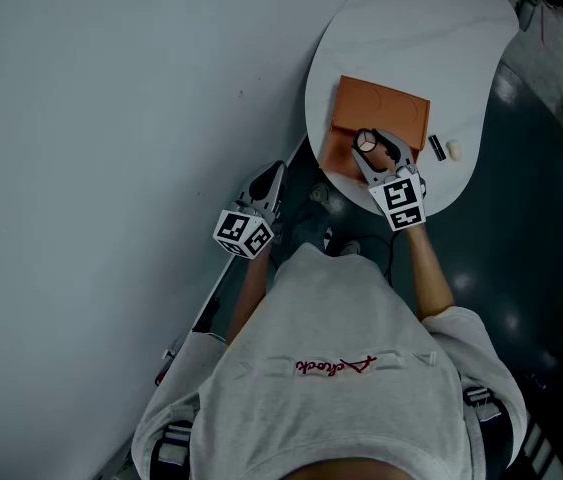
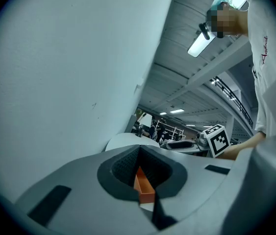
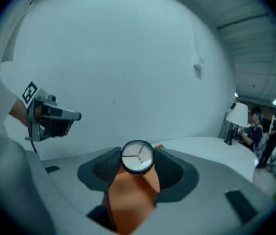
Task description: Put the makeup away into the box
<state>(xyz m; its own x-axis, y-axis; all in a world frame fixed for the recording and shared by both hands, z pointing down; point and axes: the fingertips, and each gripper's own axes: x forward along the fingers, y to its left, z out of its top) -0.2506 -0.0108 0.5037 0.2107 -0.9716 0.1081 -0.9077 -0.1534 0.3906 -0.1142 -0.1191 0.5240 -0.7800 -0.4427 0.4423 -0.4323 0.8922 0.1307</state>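
Observation:
An open orange box (image 1: 386, 113) lies on the white table (image 1: 431, 28). My right gripper (image 1: 367, 144) hangs over the box's near left part, shut on a round black-rimmed compact (image 1: 365, 142). In the right gripper view the compact (image 3: 137, 157) sits gripped between the dark pads (image 3: 169, 168), with the orange box (image 3: 128, 202) showing below it. My left gripper (image 1: 272, 175) is off the table's near left edge, close to the wall, its jaws together and holding nothing. In the left gripper view the pads (image 2: 123, 168) meet at the tips and the box (image 2: 144, 187) shows through the slit.
A small black tube (image 1: 435, 146) and a small white piece (image 1: 454, 151) lie on the table right of the box. A pale wall (image 1: 111, 118) fills the left side. A lamp (image 3: 237, 116) stands at the table's far end. Dark floor lies to the right.

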